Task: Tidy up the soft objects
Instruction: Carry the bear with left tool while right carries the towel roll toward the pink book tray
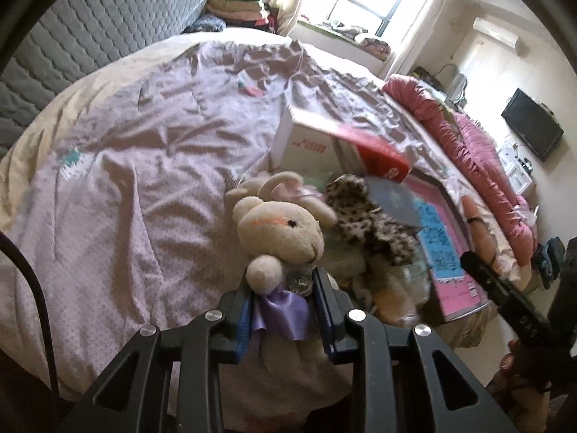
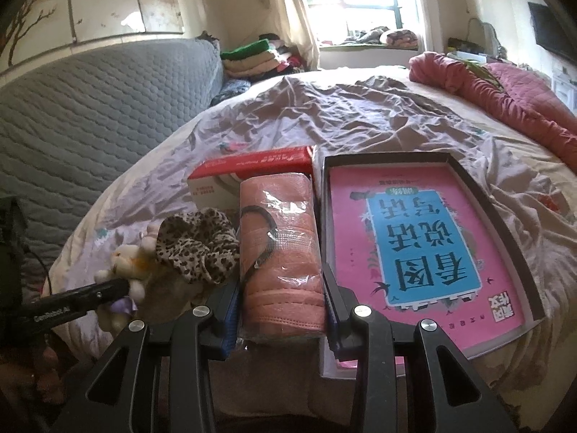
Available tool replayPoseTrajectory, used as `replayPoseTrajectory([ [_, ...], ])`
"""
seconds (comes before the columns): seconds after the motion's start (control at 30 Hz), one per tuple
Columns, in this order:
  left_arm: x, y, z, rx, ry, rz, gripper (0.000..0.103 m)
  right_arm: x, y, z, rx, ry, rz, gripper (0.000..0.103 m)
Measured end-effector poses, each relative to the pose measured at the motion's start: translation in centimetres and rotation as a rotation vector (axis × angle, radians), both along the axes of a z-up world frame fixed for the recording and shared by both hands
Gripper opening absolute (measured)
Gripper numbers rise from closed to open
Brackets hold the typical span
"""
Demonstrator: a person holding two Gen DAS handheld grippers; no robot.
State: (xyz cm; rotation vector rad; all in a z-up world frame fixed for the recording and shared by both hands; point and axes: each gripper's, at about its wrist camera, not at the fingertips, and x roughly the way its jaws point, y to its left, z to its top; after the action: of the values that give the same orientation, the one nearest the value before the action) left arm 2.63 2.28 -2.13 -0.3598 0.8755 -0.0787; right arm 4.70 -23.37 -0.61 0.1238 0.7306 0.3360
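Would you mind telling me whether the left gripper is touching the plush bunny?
Touching. The left wrist view shows the left gripper with both fingers pressed against the bunny at its purple bow, with no gap.

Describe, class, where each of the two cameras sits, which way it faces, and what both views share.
Left wrist view: sits on the left gripper, looking along its fingers across the bed toward the window; the gripper holds the plush bunny, and the right gripper shows at the right edge.
Right wrist view: sits on the right gripper, facing the same way; it grips the wrapped pink roll, and the left gripper enters from the left.
Shared: bunny, leopard scrunchie, pink book, red-and-white box.
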Motion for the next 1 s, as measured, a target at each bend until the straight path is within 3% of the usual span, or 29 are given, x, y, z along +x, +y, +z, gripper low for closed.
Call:
replayPoseTrajectory([
  [0.23, -1.0, -2.1, 3.7, 0.011, -0.079, -0.024, 0.031, -0.5, -2.0, 0.9, 0.028, -0.024, -0.047, 0.039],
  [0.5, -0.9, -6.1, 6.0, 0.03, -0.11, -0.088, 0.031, -0.5, -4.9, 0.9, 0.076, -0.022, -0.109, 0.039],
  [1.0, 1.2, -16.3, 6.8, 0.052, -0.111, -0.269, 0.031, -0.5, -12.3, 0.0, 0.048, -0.035, -0.286, 0.039],
])
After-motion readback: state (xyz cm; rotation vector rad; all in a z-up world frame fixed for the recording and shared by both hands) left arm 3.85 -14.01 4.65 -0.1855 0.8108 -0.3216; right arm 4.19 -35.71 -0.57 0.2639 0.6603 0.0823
